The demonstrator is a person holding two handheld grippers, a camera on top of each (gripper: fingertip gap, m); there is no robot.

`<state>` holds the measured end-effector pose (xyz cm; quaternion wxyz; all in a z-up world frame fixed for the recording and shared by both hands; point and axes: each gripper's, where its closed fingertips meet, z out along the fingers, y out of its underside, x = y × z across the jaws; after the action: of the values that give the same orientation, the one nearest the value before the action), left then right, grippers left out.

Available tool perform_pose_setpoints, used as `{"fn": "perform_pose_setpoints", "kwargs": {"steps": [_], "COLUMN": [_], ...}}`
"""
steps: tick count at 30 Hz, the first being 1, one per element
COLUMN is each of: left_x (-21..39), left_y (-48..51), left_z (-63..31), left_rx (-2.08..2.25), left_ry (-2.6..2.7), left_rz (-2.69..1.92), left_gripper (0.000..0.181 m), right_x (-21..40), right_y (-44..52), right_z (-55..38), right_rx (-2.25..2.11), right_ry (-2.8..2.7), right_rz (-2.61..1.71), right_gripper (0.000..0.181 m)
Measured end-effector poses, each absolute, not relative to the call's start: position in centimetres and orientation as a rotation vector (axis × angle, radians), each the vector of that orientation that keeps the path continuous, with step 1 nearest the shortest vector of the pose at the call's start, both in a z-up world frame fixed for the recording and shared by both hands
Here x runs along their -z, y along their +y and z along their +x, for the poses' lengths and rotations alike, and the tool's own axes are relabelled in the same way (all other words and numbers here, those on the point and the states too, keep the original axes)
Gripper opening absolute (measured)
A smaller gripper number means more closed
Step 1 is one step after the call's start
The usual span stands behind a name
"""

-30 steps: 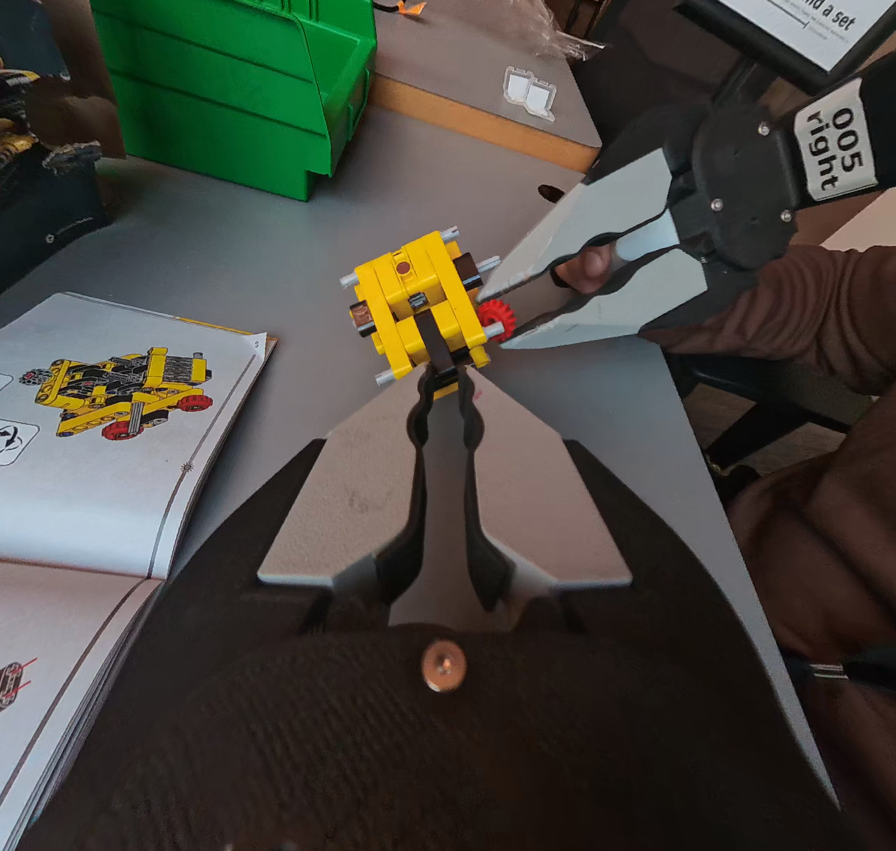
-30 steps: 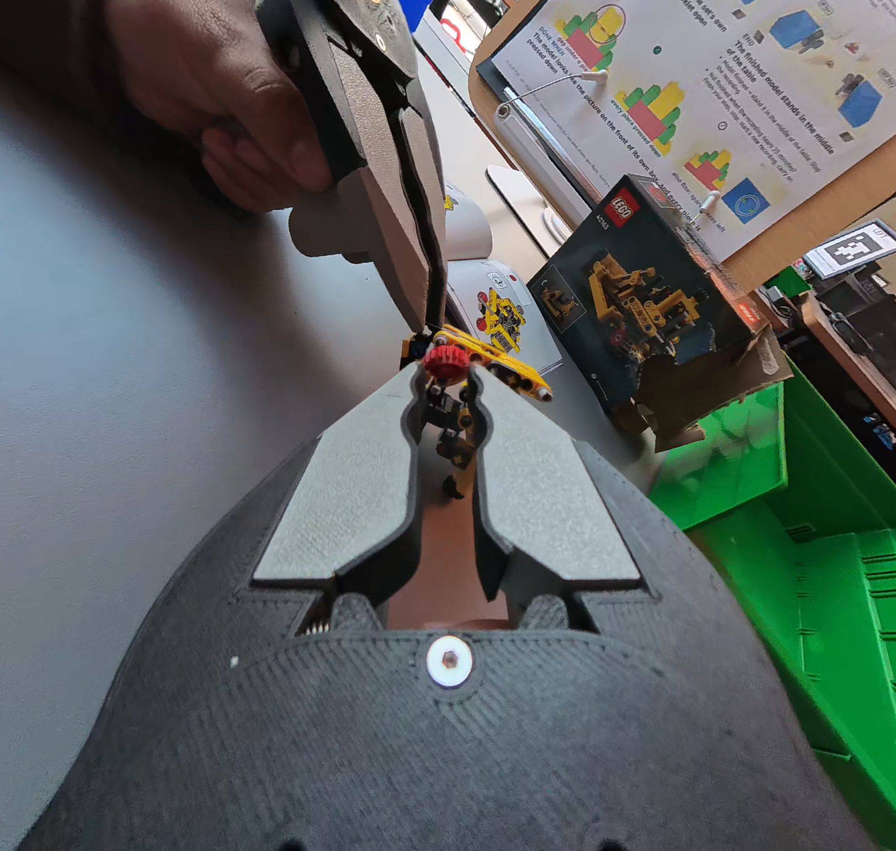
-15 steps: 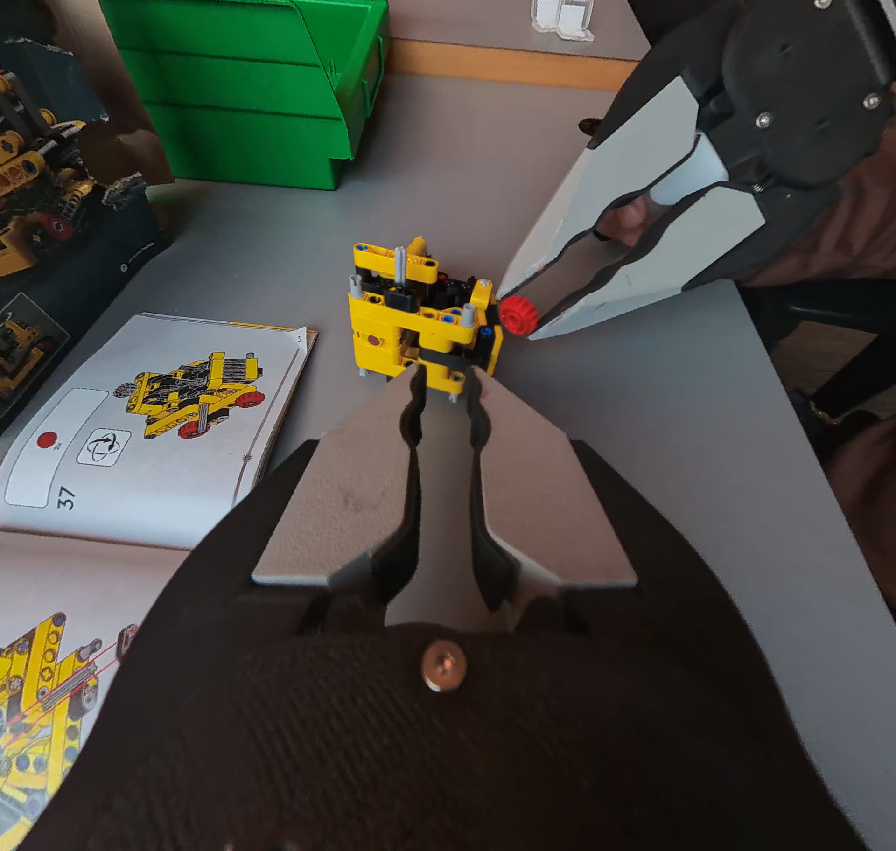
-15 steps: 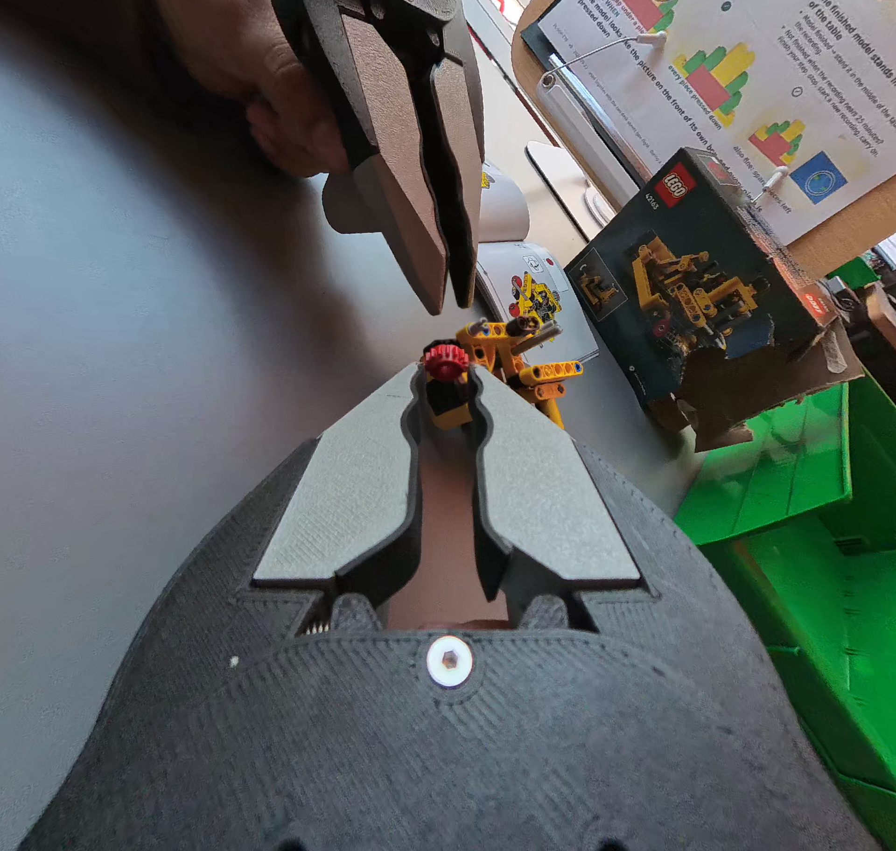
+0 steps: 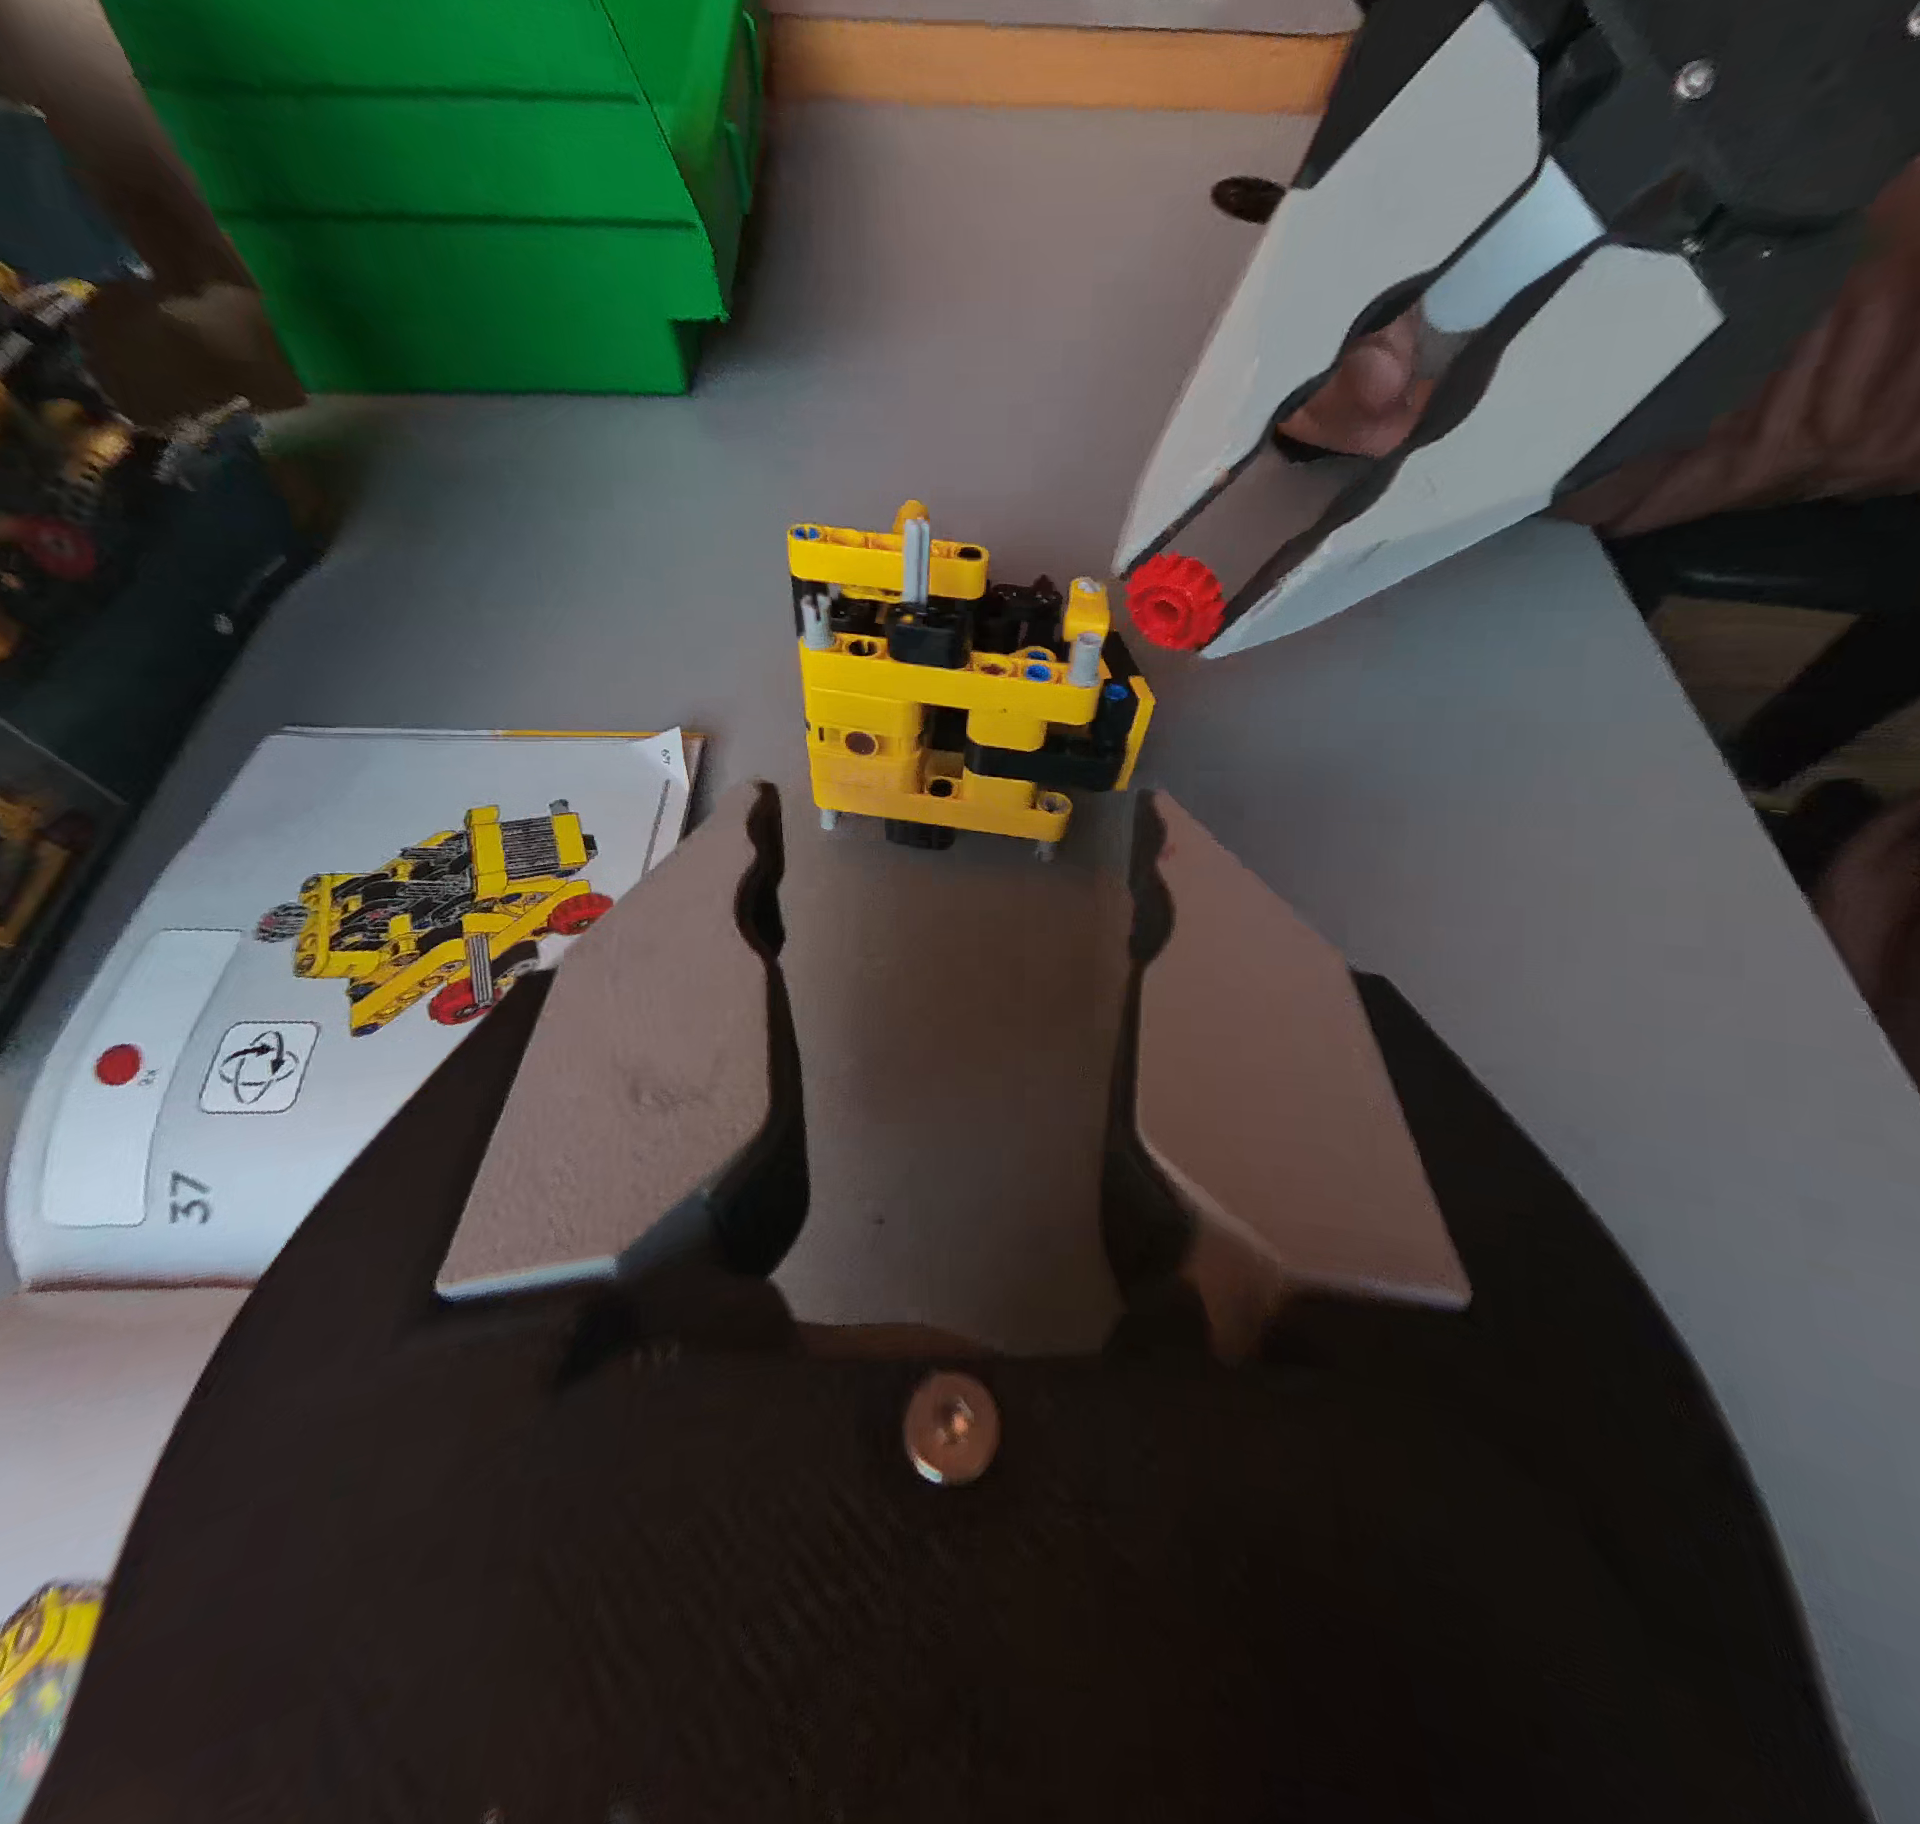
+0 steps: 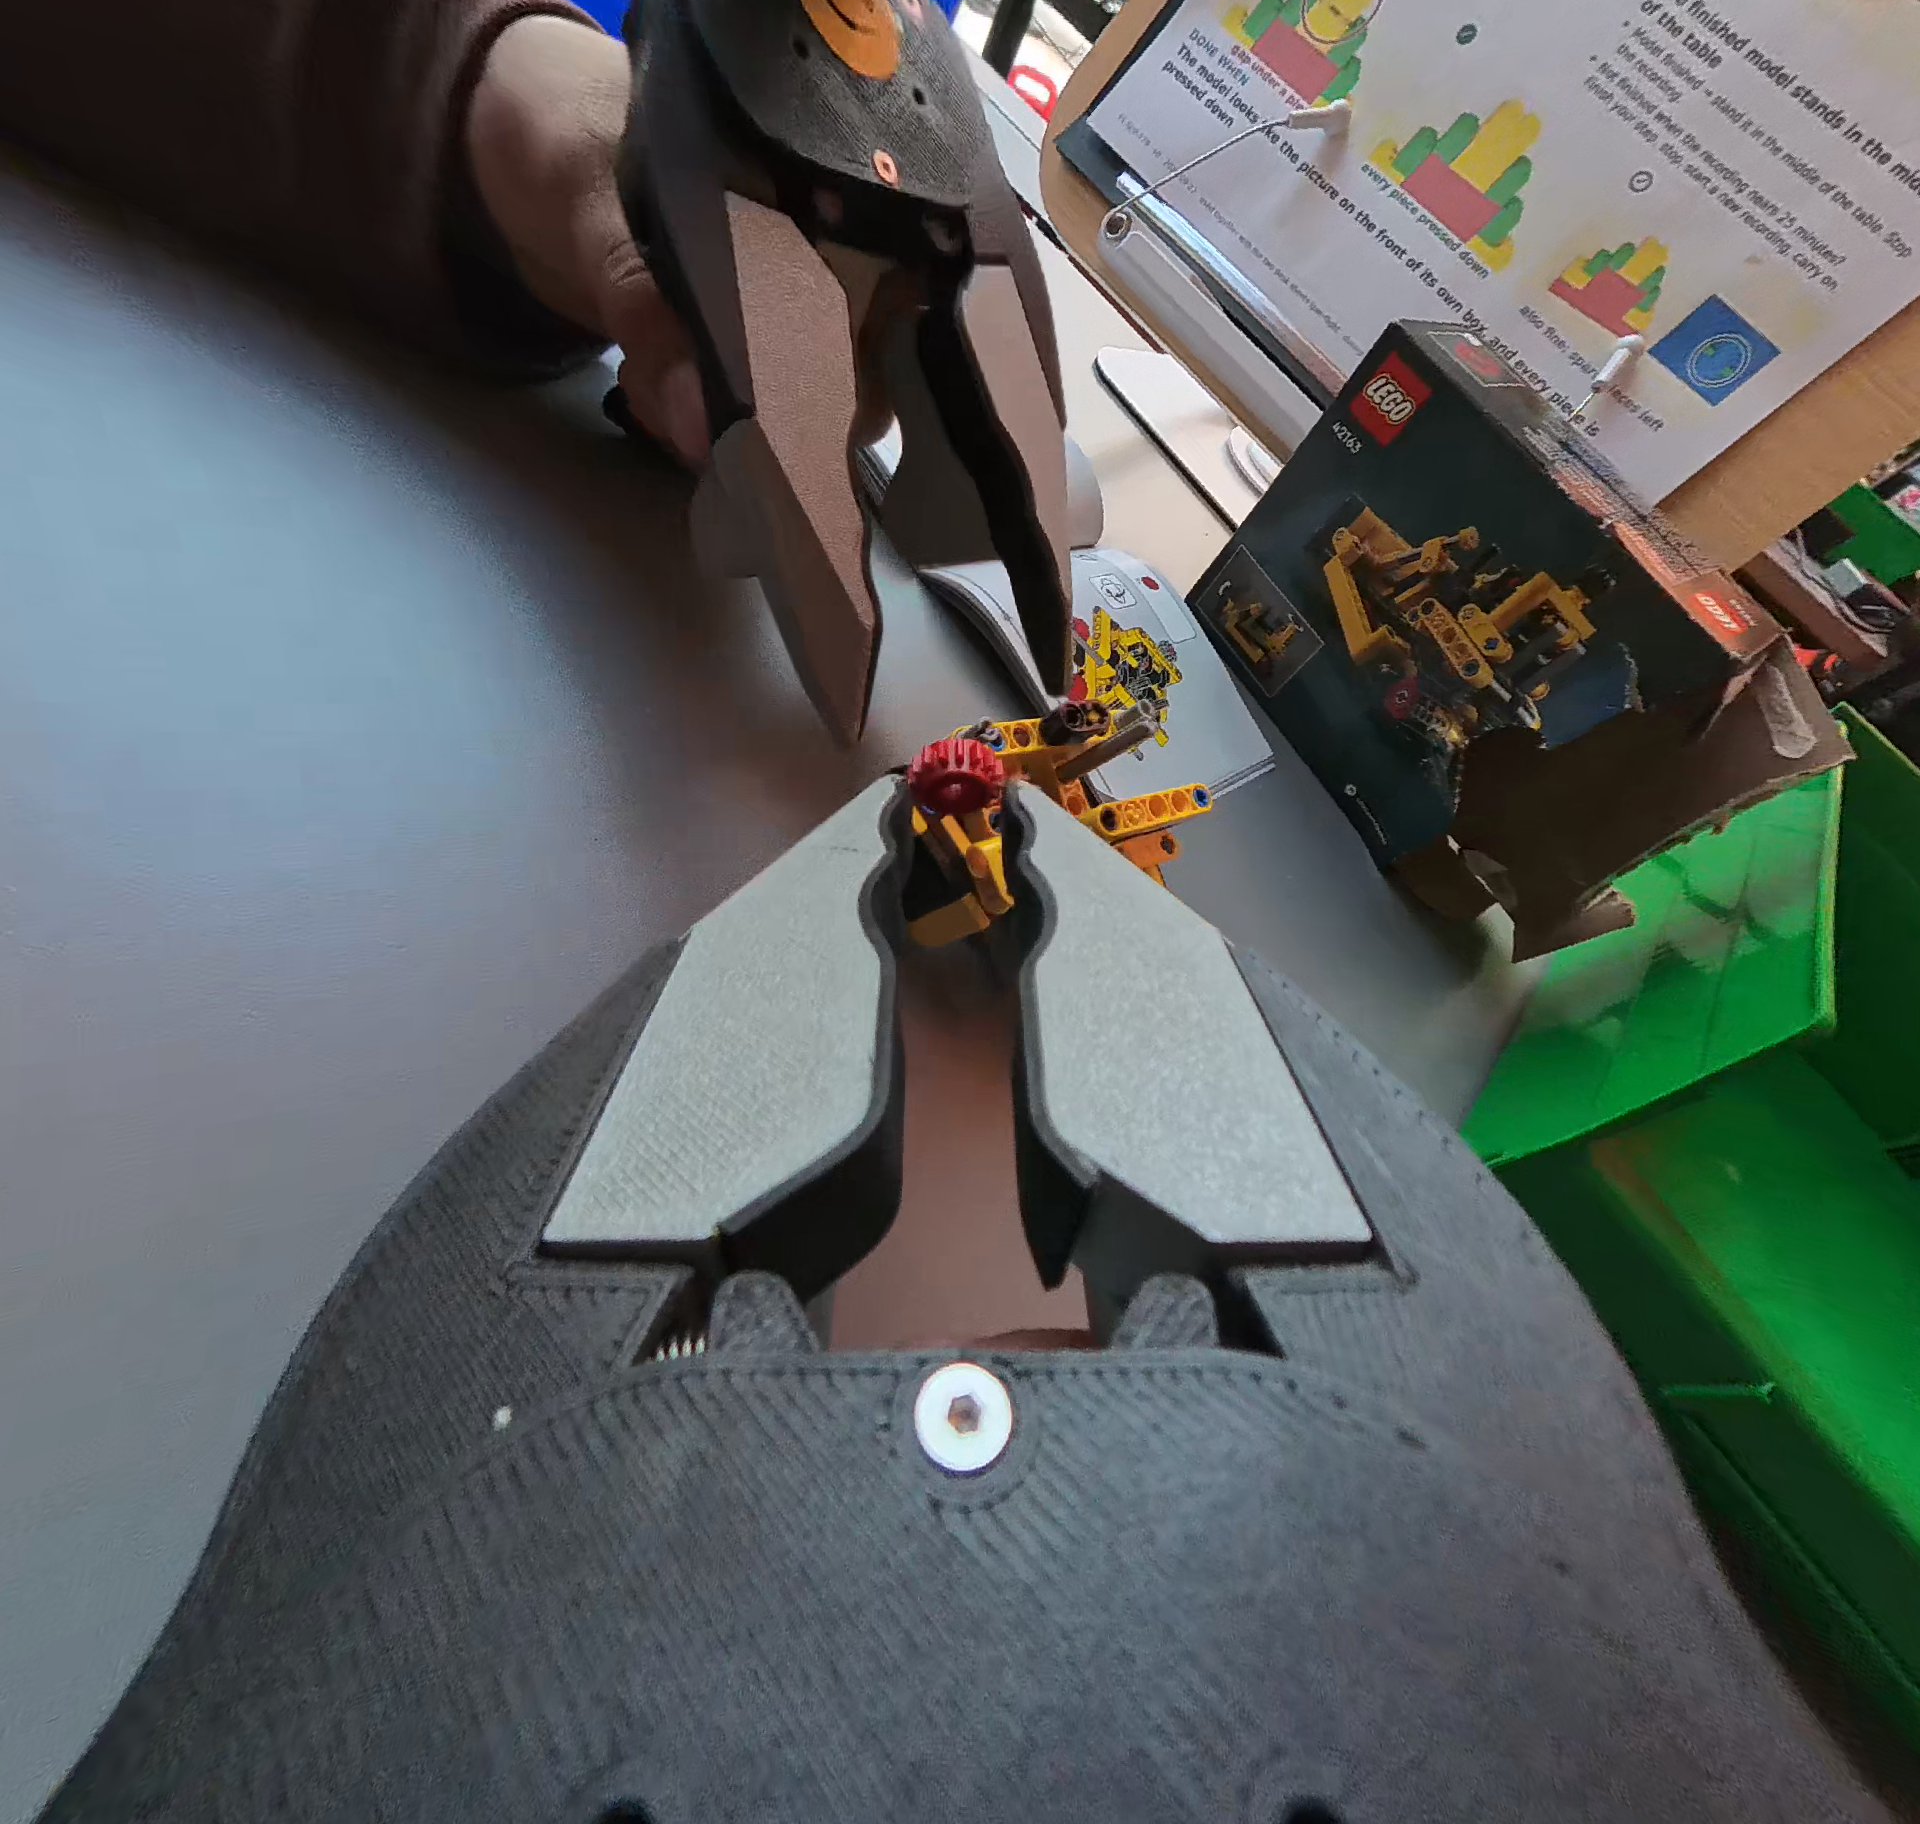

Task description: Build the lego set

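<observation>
Gear (image 5: 1172, 602) — small, red, pinched at the tips of the right hand-held gripper (image 6: 954, 785) — sits just beside the yellow model (image 5: 961, 685) standing on the bench (image 5: 1351, 943) (left hand-held gripper (image 5: 948, 818) spread wide, empty), so I'd brace the model first, then line the bore up with a grey axle (image 5: 1084, 654) and press straight.

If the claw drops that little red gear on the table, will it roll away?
Probably a little. The red gear is round, so on its edge it could roll across the smooth grey table, though its teeth would likely slow it. Landing flat, it should stay put. It looks tiny and light, so it might bounce first. The right gripper pinches only its rim.
</observation>
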<state>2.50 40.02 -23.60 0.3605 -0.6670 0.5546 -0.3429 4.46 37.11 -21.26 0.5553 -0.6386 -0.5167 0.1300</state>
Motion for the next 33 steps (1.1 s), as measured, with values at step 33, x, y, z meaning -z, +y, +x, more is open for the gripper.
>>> {"fn": "perform_pose_setpoints", "kwargs": {"steps": [33], "left_x": [23.7], "left_y": [39.6], "left_z": [4.9], "left_rx": [0.966], "left_ry": [1.569], "left_rz": [-1.632], "left_gripper": [0.059], "right_x": [21.6], "right_y": [37.5], "right_z": [4.6], "right_rx": [-0.393], "right_ry": [-1.216], "right_rz": [-1.545], "right_gripper": [0.013]}}
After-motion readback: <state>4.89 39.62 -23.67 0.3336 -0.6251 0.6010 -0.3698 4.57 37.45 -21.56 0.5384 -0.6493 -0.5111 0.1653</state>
